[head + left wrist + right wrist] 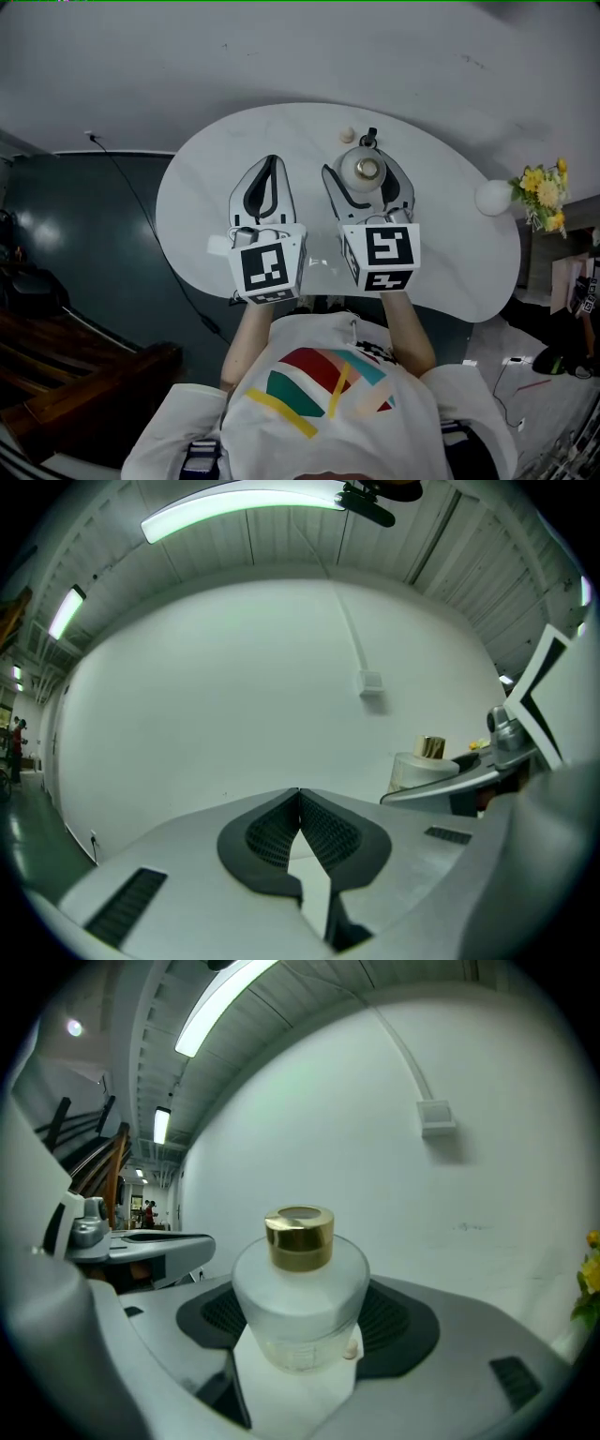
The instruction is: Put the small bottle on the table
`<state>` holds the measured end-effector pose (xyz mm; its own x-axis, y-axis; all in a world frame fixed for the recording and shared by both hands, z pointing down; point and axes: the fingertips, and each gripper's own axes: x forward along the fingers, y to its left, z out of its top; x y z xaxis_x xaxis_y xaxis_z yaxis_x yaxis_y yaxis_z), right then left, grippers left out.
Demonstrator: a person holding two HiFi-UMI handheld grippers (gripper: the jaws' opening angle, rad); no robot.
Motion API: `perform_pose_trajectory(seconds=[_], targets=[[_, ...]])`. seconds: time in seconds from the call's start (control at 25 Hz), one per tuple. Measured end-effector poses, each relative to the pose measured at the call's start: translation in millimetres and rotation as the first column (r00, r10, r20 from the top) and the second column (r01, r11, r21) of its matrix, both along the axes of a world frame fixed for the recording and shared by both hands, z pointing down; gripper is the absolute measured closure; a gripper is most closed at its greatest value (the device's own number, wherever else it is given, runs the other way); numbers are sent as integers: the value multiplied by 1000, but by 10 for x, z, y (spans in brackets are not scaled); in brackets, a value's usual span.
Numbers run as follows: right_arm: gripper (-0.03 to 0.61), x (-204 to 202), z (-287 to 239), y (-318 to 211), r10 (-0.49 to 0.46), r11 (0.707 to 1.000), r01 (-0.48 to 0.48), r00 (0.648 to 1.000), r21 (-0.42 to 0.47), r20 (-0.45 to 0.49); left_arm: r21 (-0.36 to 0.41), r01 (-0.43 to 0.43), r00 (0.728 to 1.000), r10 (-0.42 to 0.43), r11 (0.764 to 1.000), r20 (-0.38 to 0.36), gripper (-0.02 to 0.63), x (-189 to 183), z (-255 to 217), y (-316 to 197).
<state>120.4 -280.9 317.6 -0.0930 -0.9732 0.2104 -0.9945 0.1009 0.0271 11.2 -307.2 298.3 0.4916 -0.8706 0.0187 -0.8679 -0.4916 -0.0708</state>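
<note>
A small frosted bottle (364,170) with a gold cap stands upright between the jaws of my right gripper (367,156), over the far part of the white oval table (206,178). In the right gripper view the bottle (300,1293) fills the gap between the black pads, and the right gripper (305,1321) is shut on it. My left gripper (271,165) hovers just left of it, shut and empty; its pads meet at the tips (299,794). From the left gripper view the bottle (419,764) shows at the right.
A small beige ball (347,134) lies on the table just beyond the bottle. A white globe (493,197) and yellow flowers (544,193) stand past the table's right edge. A cable (141,211) runs over the dark floor at the left.
</note>
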Motion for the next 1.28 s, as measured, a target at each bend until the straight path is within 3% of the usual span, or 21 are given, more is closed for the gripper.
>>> perform_pose_trajectory(seconds=[0.52, 0.8, 1.08, 1.28], targets=[[233, -59, 653, -1062, -52, 986, 45, 998, -161, -42, -67, 91, 994, -87, 994, 70, 597, -262, 248, -173], [233, -143, 923, -1507, -63, 972, 64, 998, -228, 9, -88, 144, 986, -136, 986, 98, 597, -410, 314, -190], [233, -133, 1219, -1856, -47, 942, 60, 998, -329, 48, -126, 216, 972, -201, 968, 124, 597, -558, 404, -285], [233, -139, 1534, -1933, -11, 905, 39, 998, -424, 67, -149, 245, 964, -225, 958, 140, 597, -600, 467, -308]])
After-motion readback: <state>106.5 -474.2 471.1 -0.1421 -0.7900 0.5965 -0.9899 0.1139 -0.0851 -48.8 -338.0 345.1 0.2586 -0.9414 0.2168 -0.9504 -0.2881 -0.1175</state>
